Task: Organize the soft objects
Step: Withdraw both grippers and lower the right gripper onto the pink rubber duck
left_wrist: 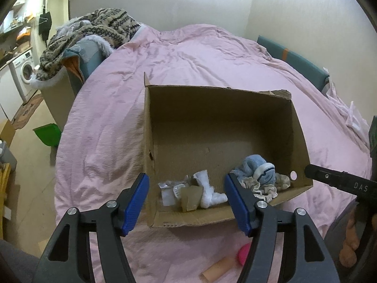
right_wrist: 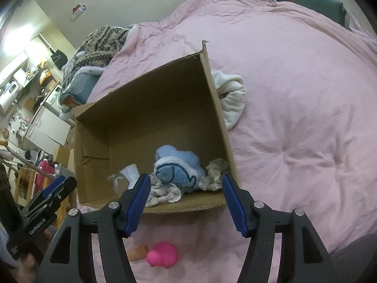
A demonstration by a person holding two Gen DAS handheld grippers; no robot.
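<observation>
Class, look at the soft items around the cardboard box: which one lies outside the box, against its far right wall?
The white cloth. It lies on the pink bedspread outside the box; the blue fish towel and the others lie inside.

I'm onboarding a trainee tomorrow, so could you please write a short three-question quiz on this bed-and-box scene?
1. True or false: the left gripper and the right gripper both have their fingers spread with nothing between them.
2. Multiple choice: where does the blue plush lie? A) on the pink duvet; B) inside the cardboard box; C) on the floor.
3. Fill in: the white cloth lies on the duvet, ______ the box, against its wall.

Key: 1 true; 2 B; 3 outside.
</observation>
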